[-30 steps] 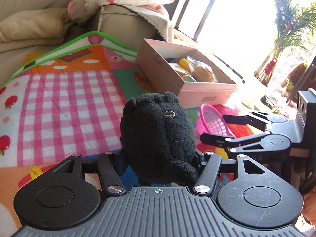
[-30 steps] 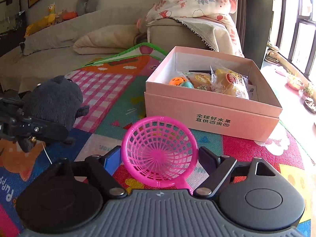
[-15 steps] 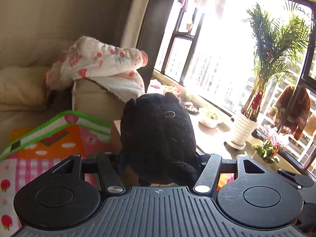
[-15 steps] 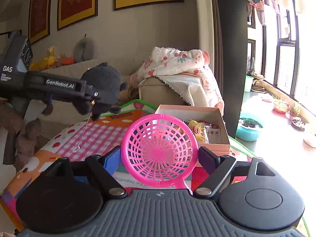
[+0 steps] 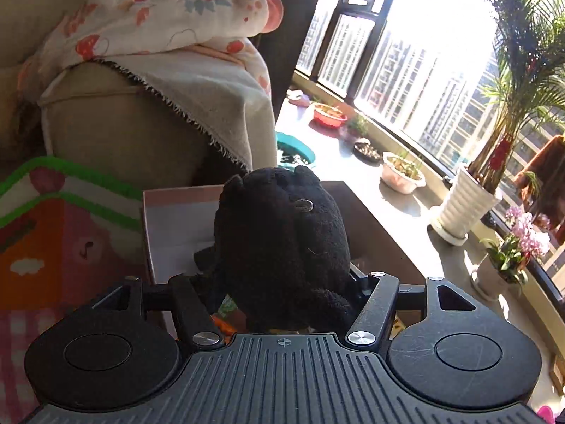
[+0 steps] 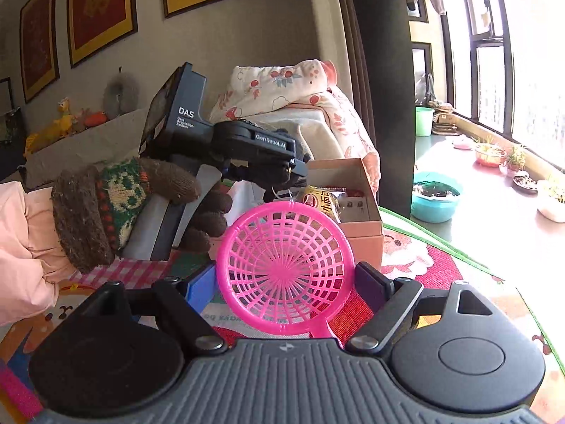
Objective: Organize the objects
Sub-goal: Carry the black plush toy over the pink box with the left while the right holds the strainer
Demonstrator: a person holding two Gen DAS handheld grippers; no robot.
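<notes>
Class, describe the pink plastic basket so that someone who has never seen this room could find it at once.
Start at the colourful play mat beside the sofa, where an open pink cardboard box sits. In front of it, the right gripper holds the basket: round, bright pink open mesh, the only see-through thing there.

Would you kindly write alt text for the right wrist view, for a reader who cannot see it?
The right gripper holds a pink basket above a colourful mat. Beyond it, a gloved hand holds the left gripper over an open pink box containing snack packets. A sofa with a floral blanket stands behind, and a sunlit windowsill with plants runs along the right.
</notes>
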